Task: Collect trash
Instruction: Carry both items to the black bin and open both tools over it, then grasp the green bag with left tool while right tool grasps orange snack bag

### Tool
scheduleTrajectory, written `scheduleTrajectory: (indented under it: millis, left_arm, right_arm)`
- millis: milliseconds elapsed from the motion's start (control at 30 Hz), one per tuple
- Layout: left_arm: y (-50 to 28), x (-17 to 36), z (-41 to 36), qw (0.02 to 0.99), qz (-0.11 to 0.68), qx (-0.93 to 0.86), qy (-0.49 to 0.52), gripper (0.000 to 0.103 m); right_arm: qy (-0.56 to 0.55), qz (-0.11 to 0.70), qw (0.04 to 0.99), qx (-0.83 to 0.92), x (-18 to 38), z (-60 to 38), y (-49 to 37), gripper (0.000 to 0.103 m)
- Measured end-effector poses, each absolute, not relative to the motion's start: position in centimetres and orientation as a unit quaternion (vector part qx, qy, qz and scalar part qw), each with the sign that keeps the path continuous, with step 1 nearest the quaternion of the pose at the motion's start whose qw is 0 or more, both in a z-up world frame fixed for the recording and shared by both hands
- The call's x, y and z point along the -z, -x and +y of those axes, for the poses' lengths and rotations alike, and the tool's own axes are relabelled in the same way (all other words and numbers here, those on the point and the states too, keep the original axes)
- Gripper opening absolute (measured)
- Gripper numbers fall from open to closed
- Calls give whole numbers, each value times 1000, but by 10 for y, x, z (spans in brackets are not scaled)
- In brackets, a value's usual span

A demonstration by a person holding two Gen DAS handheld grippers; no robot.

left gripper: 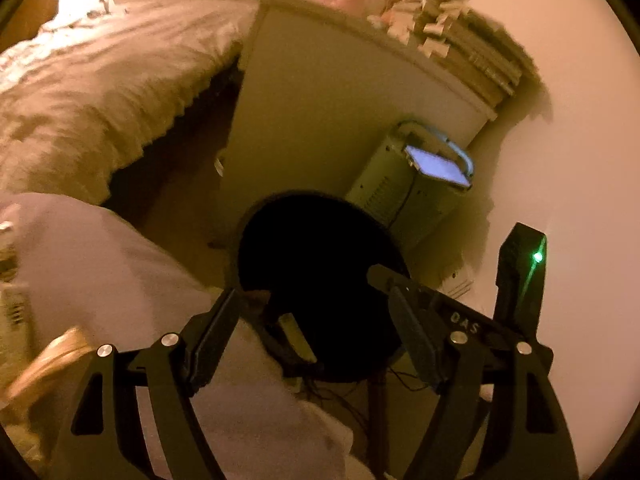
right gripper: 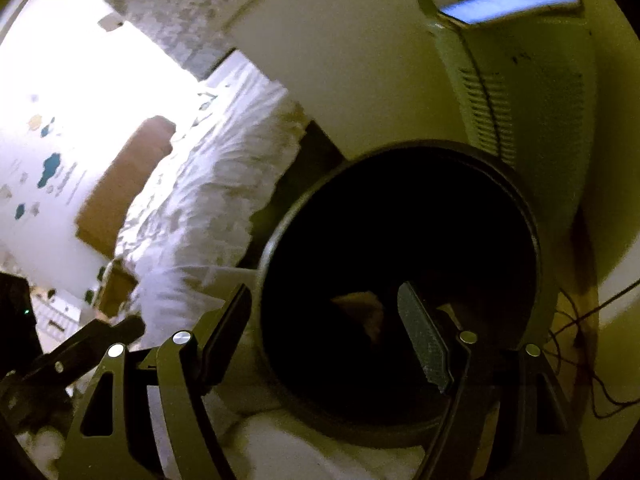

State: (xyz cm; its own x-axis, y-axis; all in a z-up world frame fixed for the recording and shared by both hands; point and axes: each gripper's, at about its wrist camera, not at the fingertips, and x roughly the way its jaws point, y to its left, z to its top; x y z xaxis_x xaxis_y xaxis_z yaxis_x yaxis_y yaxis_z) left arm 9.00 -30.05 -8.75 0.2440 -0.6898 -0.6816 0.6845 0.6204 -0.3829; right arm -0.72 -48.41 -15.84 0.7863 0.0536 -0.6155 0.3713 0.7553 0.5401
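Observation:
A round black bin [left gripper: 242,254] stands on the floor below both grippers, its inside dark. My left gripper [left gripper: 312,320] hangs over the bin's near rim, open, with nothing between its pads. A pale strip of trash [left gripper: 297,338] lies inside the bin. The right gripper's black body with a green light [left gripper: 520,276] shows at the right of the left wrist view. In the right wrist view the bin [right gripper: 269,254] fills the middle, and my right gripper [right gripper: 324,324] stands open above its mouth, holding nothing. A pale brown scrap [right gripper: 356,306] lies deep in the bin.
A bed with a white duvet [left gripper: 100,92] lies to the left, and a white cloth or pillow [left gripper: 100,264] is close by. A white cabinet [left gripper: 320,80] and a pale appliance with a lit blue panel [left gripper: 436,168] stand behind the bin. Thin cables [right gripper: 580,340] trail on the floor.

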Motion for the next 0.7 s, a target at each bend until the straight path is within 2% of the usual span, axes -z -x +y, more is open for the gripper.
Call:
scheduleTrajectory:
  millis: [367, 500, 700]
  left_arm:
    - [-78, 46, -155, 878, 350, 326, 15, 78]
    - [-85, 45, -90, 907, 330, 260, 11, 82]
    - [-101, 67, -17, 926, 323, 185, -61, 85]
  right_arm:
    - [-247, 324, 913, -28, 101, -376, -41, 77]
    - [-215, 341, 911, -84, 87, -324, -70, 77]
    - [-163, 359, 907, -145, 66, -251, -116, 77]
